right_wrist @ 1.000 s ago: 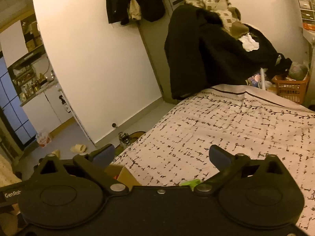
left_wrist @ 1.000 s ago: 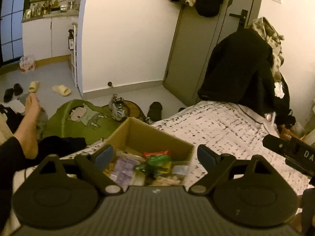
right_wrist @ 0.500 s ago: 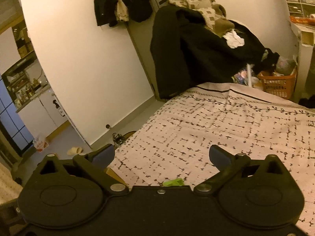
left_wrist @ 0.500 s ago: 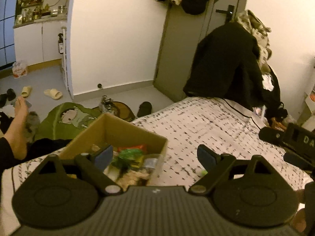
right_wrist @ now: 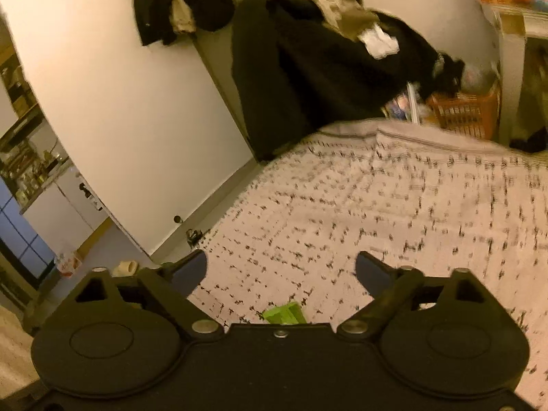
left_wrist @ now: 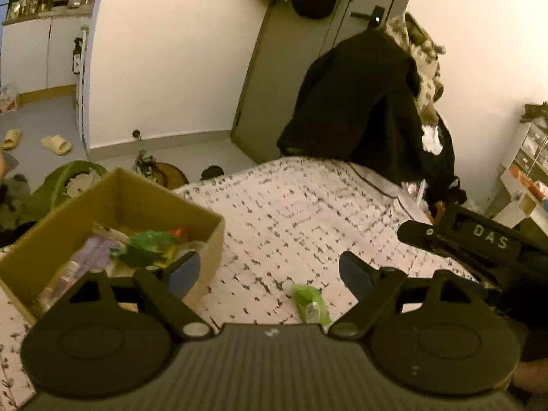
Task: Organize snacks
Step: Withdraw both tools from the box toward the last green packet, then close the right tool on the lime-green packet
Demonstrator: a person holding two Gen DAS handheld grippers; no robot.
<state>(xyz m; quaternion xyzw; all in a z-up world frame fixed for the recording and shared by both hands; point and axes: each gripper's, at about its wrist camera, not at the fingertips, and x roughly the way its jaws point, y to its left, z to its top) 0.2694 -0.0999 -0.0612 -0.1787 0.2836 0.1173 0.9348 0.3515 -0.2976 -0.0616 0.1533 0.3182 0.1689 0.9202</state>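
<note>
On bedspread (left_wrist: pixel 308 212), green snack pkt (left_wrist: pixel 310 303) btwn left tongs (left_wrist: pixel 269 272), untouched.

Both grippers — left (left_wrist: pixel 269 270), right (right_wrist: pixel 281 270) — fingers apart, just narrowing, empty.

Lettering: white "DAS" on the black right hand-held gripper (left_wrist: pixel 479 239), right of the bed (left_wrist: pixel 308 212).
Other text: none legible.

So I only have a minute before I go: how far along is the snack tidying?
Mostly done: the cardboard box on the bed already holds a heap of wrapped snacks. Nothing is gripped; the left gripper and right gripper are open, jaws just narrowing on nothing. Left: one green snack packet lying loose beside the box.
</note>
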